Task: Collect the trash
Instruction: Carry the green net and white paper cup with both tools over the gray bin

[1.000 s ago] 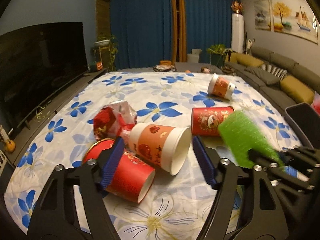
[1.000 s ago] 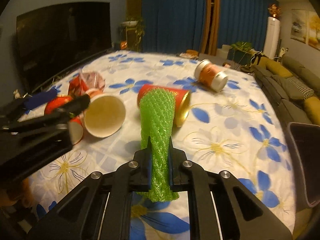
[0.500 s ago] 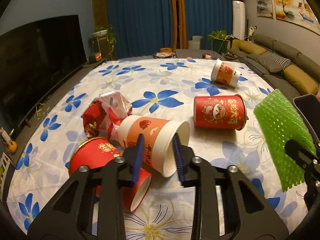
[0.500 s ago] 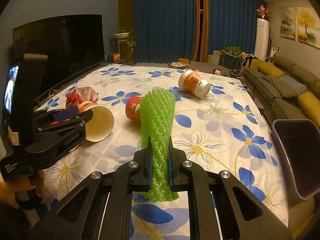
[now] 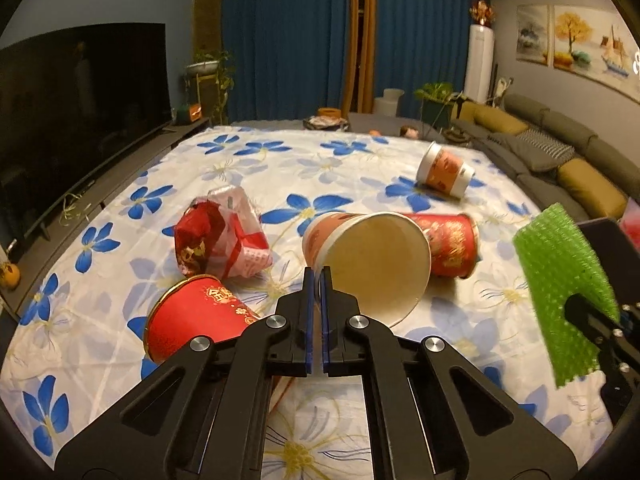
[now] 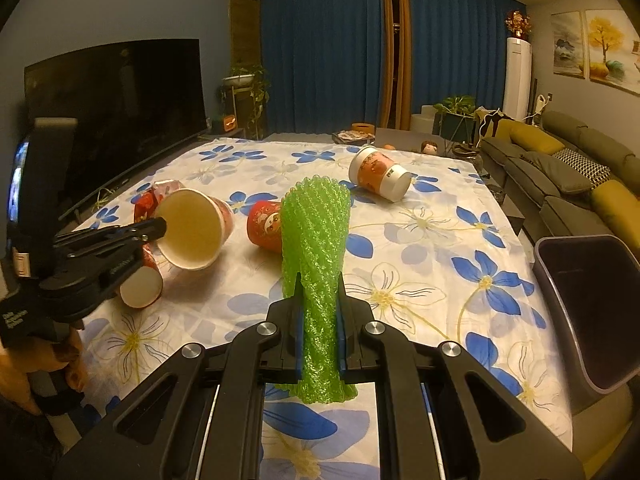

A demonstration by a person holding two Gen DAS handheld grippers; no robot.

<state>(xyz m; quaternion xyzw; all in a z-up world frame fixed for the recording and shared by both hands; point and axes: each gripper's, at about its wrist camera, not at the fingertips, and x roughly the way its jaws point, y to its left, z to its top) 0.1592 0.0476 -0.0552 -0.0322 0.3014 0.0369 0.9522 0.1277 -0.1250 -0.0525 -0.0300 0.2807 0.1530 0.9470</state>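
Living room at night, blue curtains at the back, TV (image 6: 112, 108) in the upper left of the frame and a sofa (image 6: 568, 172) running down the right. Most of both views is a worktop (image 6: 420, 264) under a white cloth with blue flowers, and the trash is scattered over it.

At the right edge of the right wrist view sits the bin (image 6: 592, 304), dark and open-topped, just off the worktop's edge. That's where everything goes, I'd guess.

Right gripper (image 6: 320, 316) has its jaws closed on a green foam net (image 6: 316, 248), which stands up in the middle of that frame. Left gripper (image 5: 316, 292) has its jaws nearly together, pinching the rim of a paper cup (image 5: 372, 256), mouth towards the camera, and the cup looks lifted off the cloth.

Left on the cloth: a red cup (image 5: 196, 316) lower left of the left wrist view, a crumpled wrapper (image 5: 220, 236) above it, another red cup (image 5: 452, 240) behind the held one, and a white-and-orange cup (image 5: 440, 172) further up right.

Tips for the carry: a rim pinch is a thin hold, so swing the cup slowly or it'll twist out. Net is closer to the bin, so I'd drop that first and get both right over the opening before letting go. Net is light and may cling to the pads.
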